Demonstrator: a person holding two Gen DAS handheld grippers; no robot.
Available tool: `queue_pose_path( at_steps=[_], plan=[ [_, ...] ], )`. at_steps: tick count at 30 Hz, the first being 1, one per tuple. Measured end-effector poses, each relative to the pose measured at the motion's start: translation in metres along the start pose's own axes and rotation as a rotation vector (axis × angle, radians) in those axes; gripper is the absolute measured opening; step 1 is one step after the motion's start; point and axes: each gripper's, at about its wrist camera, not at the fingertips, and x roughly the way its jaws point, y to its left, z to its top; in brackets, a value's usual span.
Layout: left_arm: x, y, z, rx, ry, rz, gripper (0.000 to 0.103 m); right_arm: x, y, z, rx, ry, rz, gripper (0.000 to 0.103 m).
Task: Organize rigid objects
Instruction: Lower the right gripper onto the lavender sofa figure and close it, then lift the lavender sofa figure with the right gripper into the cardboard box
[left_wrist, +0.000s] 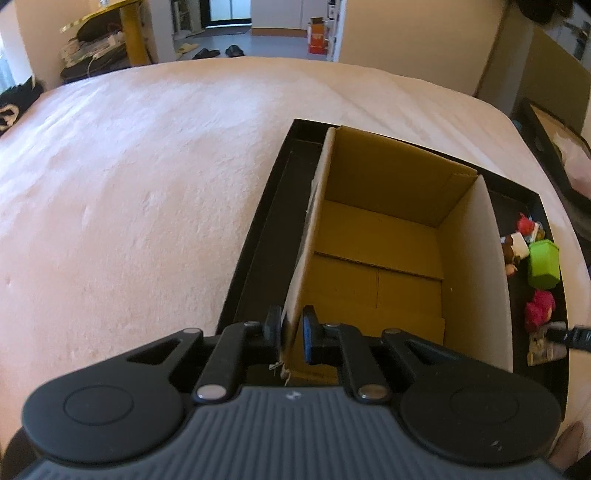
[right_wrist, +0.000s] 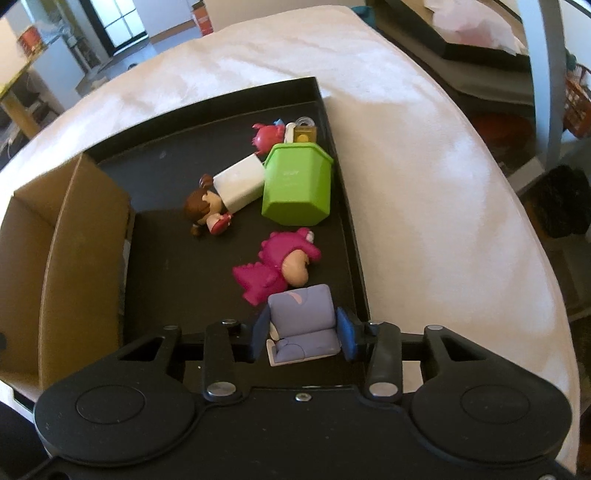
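Left gripper (left_wrist: 290, 332) pinches cardboard box (left_wrist: 373, 236) wall at the black tray (right_wrist: 347, 206) near edge. Right gripper (right_wrist: 303, 334) clamps purple figure (right_wrist: 303, 325) by its flat sides near the tray's right rim; looks light, stiff, slippery plastic.

Black tray (right_wrist: 229, 110) is carrying a brown cardboard box (left_wrist: 388, 236), a lime-green bin (right_wrist: 297, 184), a magenta dinosaur-suit figurine (right_wrist: 275, 267), a brown-haired doll (right_wrist: 201, 208), a white block (right_wrist: 240, 184) and a lavender figure (right_wrist: 304, 321); pads (right_wrist: 347, 334) are showing blue. Bedcover (left_wrist: 147, 184) is appearing pale pink, possibly lighting-tinted.
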Motion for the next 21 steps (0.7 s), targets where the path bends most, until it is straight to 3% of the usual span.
queue_pose_path(
  at_steps=[7, 21],
  plan=[
    [0.000, 0.008, -0.001, -0.032, -0.010, -0.035, 0.011, 0.001, 0.004, -0.002, -0.023, 0.013, -0.016, 0.041],
    [-0.003, 0.018, -0.003, -0.059, -0.037, -0.092, 0.012, -0.056, 0.045, -0.007, -0.149, -0.138, 0.028, 0.041]
  ],
)
